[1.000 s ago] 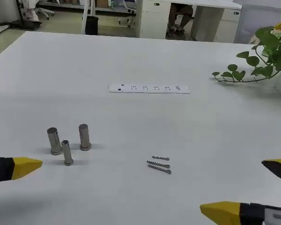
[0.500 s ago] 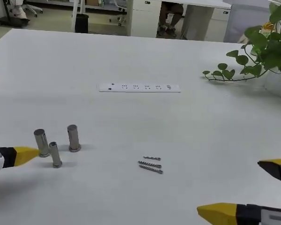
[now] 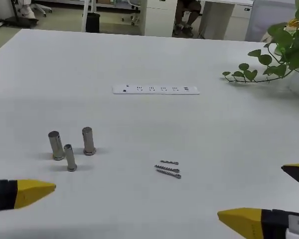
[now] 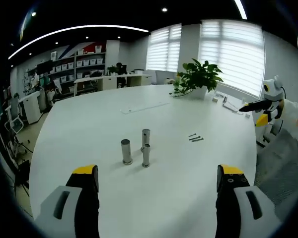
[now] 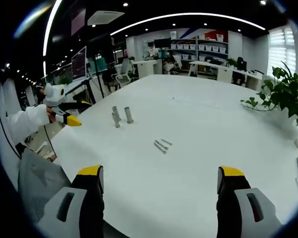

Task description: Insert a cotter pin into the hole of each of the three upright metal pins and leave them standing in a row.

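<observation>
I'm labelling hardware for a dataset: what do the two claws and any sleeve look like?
The left claw and right claw match: light grey jaw bodies with a dark slot, black middles, yellow pointed tips. The sleeve behind the left one is white.

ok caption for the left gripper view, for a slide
Open left gripper facing three upright metal pins, cotter pins beyond.

A broad white desk (image 3: pixel 224 134) carries everything. At its near left three metal pins (image 3: pixel 70 157) stand upright in a tight cluster, not in a row. Right of them, near the middle, three cotter pins (image 3: pixel 168 169) lie side by side. Farther back lies a white power strip (image 3: pixel 156 89), and a potted plant (image 3: pixel 284 52) stands at the far right.
</observation>
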A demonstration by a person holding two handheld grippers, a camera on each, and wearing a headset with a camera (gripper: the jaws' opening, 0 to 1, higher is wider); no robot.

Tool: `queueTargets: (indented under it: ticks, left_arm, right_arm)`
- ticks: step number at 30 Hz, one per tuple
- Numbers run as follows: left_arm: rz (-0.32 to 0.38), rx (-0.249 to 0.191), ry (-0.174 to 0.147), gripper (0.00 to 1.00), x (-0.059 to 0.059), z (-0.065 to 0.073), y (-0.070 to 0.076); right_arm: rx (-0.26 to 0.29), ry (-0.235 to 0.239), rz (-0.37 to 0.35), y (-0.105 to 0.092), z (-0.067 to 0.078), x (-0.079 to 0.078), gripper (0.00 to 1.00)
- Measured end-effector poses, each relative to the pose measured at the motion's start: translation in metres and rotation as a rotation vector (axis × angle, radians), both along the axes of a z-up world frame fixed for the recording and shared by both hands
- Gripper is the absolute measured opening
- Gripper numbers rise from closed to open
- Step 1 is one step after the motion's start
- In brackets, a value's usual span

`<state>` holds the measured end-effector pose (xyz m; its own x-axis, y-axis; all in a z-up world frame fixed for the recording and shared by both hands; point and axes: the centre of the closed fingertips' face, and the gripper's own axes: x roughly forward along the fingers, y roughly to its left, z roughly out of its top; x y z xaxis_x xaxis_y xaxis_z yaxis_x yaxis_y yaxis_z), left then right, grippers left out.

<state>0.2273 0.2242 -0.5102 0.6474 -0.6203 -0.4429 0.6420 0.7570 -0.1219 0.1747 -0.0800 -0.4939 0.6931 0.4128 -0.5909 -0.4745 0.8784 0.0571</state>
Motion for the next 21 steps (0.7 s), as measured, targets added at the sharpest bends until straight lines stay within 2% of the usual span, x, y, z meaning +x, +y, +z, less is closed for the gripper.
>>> queueTargets:
  ticks: [2,6,7,9,13,21]
  left_arm:
    - [0.006,-0.012,0.023,0.99,-0.02,-0.002,-0.002]
    - [0.005,0.009,0.053,0.99,-0.043,-0.009,-0.007]
    - [-0.001,0.006,0.085,0.99,-0.052,-0.013,-0.009]
    - [0.006,-0.008,0.098,0.99,-0.057,-0.014,-0.011]
    - [0.025,-0.024,0.104,0.99,-0.063,-0.013,-0.014]
    - [0.034,-0.003,0.112,0.99,-0.065,-0.014,-0.012]
  right_arm:
    - [0.016,0.007,0.003,0.002,-0.002,-0.001,0.94]
    - [0.018,0.012,0.021,0.003,-0.002,-0.002,0.95]
    - [0.022,0.012,0.023,0.003,-0.002,-0.002,0.95]
    - [0.033,0.014,0.031,0.003,-0.002,-0.002,0.96]
    - [0.031,0.018,0.028,0.0,-0.005,0.0,0.95]
    - [0.03,0.009,0.036,0.0,-0.003,0.001,0.95]
